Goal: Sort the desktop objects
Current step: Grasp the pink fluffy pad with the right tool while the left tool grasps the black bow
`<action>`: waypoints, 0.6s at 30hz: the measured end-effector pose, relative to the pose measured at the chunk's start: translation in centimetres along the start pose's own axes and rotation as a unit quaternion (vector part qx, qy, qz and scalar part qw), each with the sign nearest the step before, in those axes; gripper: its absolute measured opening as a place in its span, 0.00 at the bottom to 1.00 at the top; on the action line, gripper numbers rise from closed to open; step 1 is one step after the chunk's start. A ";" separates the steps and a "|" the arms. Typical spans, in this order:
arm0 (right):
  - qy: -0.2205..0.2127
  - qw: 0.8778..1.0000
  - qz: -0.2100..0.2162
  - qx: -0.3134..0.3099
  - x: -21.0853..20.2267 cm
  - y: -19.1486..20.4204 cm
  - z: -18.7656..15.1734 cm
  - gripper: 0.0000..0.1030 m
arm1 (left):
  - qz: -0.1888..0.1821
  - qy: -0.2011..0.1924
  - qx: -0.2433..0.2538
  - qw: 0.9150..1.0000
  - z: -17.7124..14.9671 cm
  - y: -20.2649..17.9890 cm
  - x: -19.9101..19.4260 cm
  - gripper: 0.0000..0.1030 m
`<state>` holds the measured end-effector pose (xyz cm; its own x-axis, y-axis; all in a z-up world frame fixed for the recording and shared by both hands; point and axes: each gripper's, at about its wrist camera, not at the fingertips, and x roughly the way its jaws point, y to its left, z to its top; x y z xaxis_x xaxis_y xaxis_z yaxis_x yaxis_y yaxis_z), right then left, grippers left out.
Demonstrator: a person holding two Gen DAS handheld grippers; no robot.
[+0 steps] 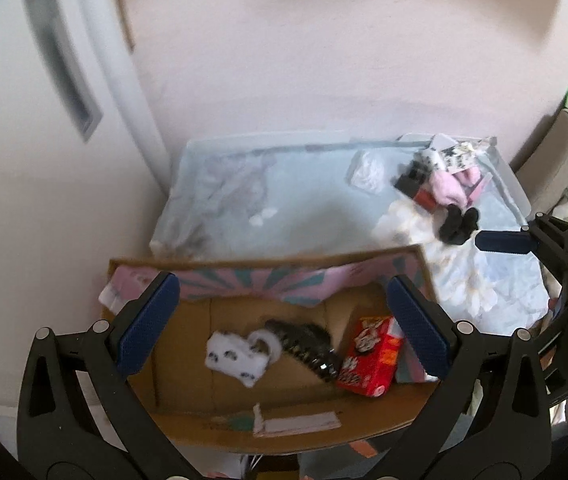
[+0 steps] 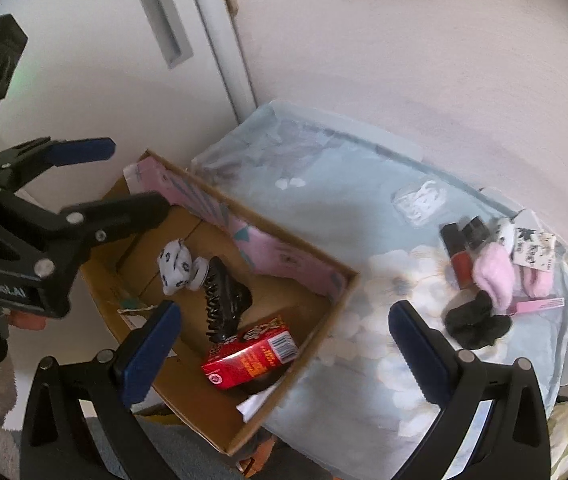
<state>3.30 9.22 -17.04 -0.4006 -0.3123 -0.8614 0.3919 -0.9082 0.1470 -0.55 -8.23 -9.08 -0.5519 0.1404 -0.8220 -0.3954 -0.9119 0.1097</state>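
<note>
Desktop objects, as we record them, lie in two groups. Group one sits inside the cardboard box (image 1: 187, 424), below and between the parted fingers of our left gripper (image 1: 284, 324): a white patterned sock (image 1: 233, 358) touching a white tape roll (image 1: 265, 344), a black claw hair clip (image 1: 308, 346) just beside the roll, and a red carton (image 1: 372, 356) near the right-hand finger. A pink printed flap (image 1: 243, 280) lines the box's far wall. Group two lies on the pale blue floral cloth (image 2: 324, 208), ahead and to the right of our right gripper (image 2: 284, 344): a red-and-black bottle (image 2: 462, 258), a pink fluffy item (image 2: 492, 276), a black scrunchie (image 2: 476, 324) nearest the right-hand finger, a pink stick (image 2: 540, 304), a tagged black-and-white item (image 2: 524, 248), and a small clear packet (image 2: 420, 200) farther off. Both grippers are released, jaws wide and holding nothing. From the right wrist view, the left gripper hangs over the box's far left corner.
</note>
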 end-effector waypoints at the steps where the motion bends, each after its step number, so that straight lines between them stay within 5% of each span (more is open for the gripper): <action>1: 0.000 1.000 -0.001 0.002 -0.5 -0.4 0.0 0.99 | -0.003 -0.003 0.004 1.000 0.2 -0.5 -0.1 1.00; 10: -0.011 0.996 -0.042 0.083 -6.3 -9.6 -1.5 1.00 | -0.019 -0.017 0.074 0.997 2.3 -7.7 -1.2 1.00; 18: -0.004 0.987 -0.100 0.125 -8.7 -20.2 -3.8 1.00 | -0.070 -0.006 0.099 0.993 4.3 -16.5 1.1 1.00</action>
<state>1.96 31.34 -14.36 -0.4569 -0.1204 -0.8813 0.0877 -0.9921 0.0901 2.22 8.65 -9.45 -0.4887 0.2666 -0.8307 -0.6048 -0.7898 0.1023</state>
